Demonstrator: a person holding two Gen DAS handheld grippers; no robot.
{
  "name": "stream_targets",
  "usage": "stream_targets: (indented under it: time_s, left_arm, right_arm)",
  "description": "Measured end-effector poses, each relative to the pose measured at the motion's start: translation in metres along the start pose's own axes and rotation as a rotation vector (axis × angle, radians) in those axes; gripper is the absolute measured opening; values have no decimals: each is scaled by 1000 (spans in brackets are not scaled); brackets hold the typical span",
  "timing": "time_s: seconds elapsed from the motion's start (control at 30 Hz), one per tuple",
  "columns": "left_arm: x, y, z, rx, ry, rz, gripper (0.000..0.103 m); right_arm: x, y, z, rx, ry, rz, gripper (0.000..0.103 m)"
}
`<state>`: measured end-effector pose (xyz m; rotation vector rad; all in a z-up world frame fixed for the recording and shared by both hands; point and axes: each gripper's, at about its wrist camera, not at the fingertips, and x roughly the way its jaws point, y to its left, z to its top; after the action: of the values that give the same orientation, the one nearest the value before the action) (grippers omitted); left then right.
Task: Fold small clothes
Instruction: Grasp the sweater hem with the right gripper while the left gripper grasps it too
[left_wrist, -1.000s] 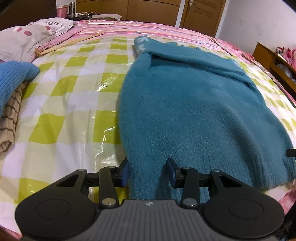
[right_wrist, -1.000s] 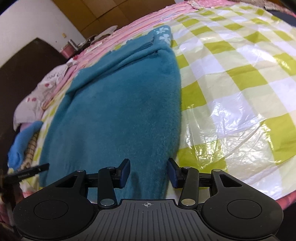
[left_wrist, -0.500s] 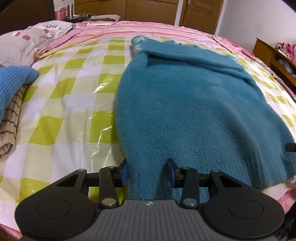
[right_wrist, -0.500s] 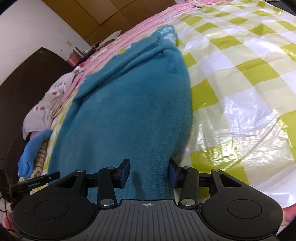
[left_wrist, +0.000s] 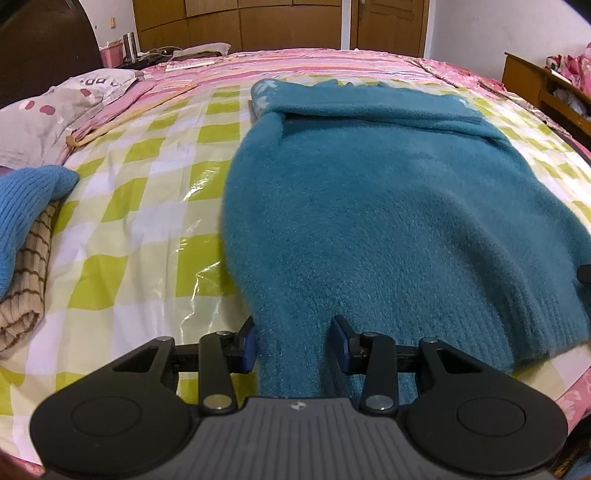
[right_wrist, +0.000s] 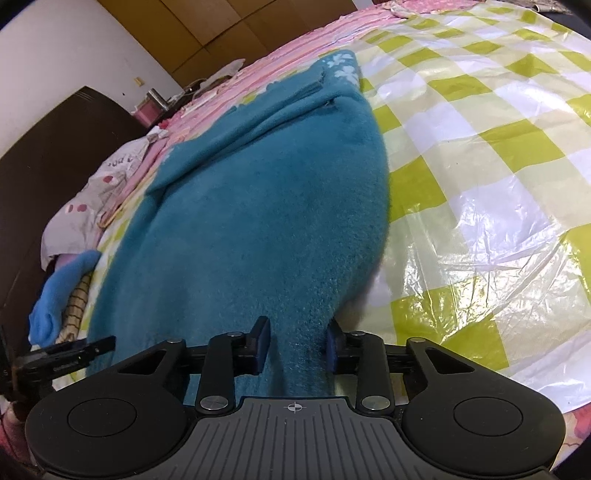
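Observation:
A fuzzy teal sweater (left_wrist: 388, 206) lies on the green-and-white checked plastic sheet (left_wrist: 147, 206) on the bed, sleeves folded across its far end. My left gripper (left_wrist: 293, 345) is shut on the sweater's near left hem corner, the fabric bunched between the fingers. My right gripper (right_wrist: 297, 349) is shut on the near right hem corner of the same sweater (right_wrist: 258, 221), which rises off the sheet (right_wrist: 480, 184) towards the jaws. The left gripper's tip (right_wrist: 66, 350) shows at the left edge of the right wrist view.
A bright blue knit (left_wrist: 22, 206) lies on a brown striped folded garment (left_wrist: 26, 280) at the left. A grey pillow (left_wrist: 55, 107) and a pink striped bedspread (left_wrist: 332, 59) lie beyond. A wooden shelf (left_wrist: 546, 85) stands at the right.
Both grippers have lifted the near hem and carried it forward towards the far end. The sweater's body bulges upward.

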<state>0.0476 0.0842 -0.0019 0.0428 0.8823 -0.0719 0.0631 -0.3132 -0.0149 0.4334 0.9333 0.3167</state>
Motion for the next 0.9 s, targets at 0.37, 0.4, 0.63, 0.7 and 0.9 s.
stream_targets:
  time_s: [0.37, 0.4, 0.63, 0.7, 0.9]
  left_arm:
    - [0, -9, -1, 63, -17, 40, 44]
    - [0, -9, -1, 59, -17, 41, 44]
    - [1, -10, 0, 46, -4, 43, 44]
    - [1, -9, 0, 44, 0, 40, 44]
    - [1, -3, 1, 19, 9, 8, 38]
  right_arm:
    - [4, 10, 0, -39, 5, -49, 31]
    - [4, 11, 0, -44, 6, -52, 31]
    - [5, 6, 2, -41, 11, -23, 31]
    - [4, 3, 1, -36, 5, -11, 31]
    - [1, -1, -4, -8, -17, 10, 32]
